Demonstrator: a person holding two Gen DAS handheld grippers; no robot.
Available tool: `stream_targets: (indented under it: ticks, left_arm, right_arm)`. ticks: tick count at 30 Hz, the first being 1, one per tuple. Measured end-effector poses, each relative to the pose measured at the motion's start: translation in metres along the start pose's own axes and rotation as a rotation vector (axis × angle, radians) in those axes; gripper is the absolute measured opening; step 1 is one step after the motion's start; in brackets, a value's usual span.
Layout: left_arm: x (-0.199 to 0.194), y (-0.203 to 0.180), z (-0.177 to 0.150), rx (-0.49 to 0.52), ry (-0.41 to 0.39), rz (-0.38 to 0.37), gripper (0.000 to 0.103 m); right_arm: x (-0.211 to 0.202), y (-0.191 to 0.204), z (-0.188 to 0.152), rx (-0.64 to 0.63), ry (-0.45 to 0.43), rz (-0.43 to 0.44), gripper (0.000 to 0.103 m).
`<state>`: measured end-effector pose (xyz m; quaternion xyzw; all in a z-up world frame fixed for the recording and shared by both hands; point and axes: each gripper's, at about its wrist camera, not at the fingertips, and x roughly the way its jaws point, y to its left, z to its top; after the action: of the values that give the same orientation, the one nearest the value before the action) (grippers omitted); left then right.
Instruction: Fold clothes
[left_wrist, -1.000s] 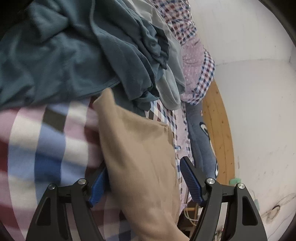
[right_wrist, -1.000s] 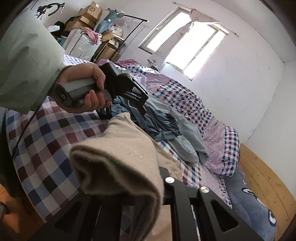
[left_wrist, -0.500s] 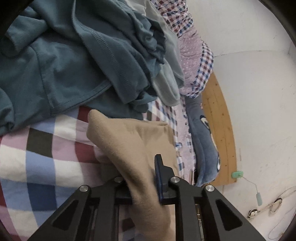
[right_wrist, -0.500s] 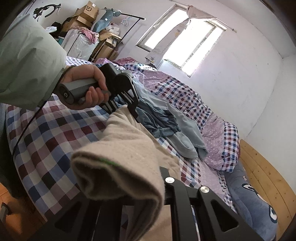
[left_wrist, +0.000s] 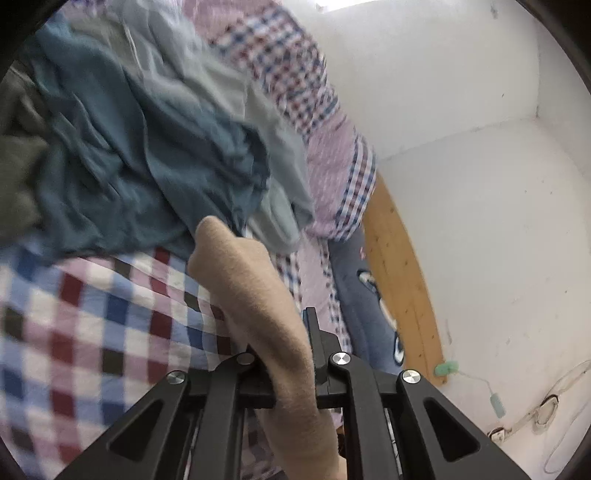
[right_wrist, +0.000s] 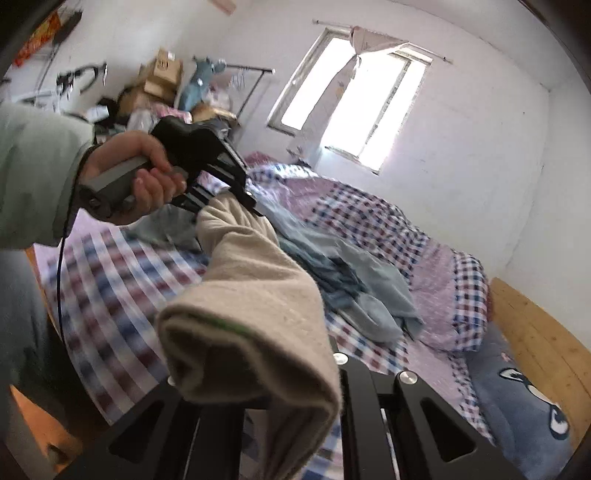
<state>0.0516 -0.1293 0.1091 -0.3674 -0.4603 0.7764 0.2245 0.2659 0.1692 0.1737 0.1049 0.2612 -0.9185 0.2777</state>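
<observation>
A beige garment (left_wrist: 266, 299) hangs stretched between both grippers above the checked bed. My left gripper (left_wrist: 291, 332) is shut on one end of it; cloth drapes over its fingers. In the right wrist view the same beige garment (right_wrist: 255, 295) runs from my right gripper (right_wrist: 295, 369), shut on a bunched end, up to the left gripper (right_wrist: 236, 195) held in a person's hand (right_wrist: 144, 177). A heap of teal and grey-blue clothes (left_wrist: 147, 147) lies crumpled on the bed behind the garment.
The bed carries a red, blue and white checked sheet (left_wrist: 92, 314) and a purple checked quilt (right_wrist: 388, 229). A blue cartoon cushion (right_wrist: 524, 406) lies by the wooden bed frame (left_wrist: 402, 280). White walls stand at right; boxes and a clothes rack (right_wrist: 229, 74) at the far left.
My left gripper went from open around the beige garment to shut on it, then lifted it up off the bed. The right gripper kept its hold and rose too.
</observation>
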Motion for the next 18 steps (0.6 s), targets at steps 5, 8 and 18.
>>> stream_targets:
  ticks: [5,8,18]
  left_arm:
    - [-0.090,-0.006,0.007,-0.013,-0.124,0.005,0.009]
    - [-0.153,-0.001,0.016,-0.033,-0.234,0.031,0.009]
    - [-0.328,0.053,0.053,-0.124,-0.535,0.144,0.009]
  right_arm:
    - [0.011,0.010,0.050,0.039,-0.054,0.161,0.008]
    - [0.026,0.025,0.081,0.028,-0.086,0.246,0.008]
    - [0.119,0.107,0.189,-0.025,-0.180,0.495,0.008]
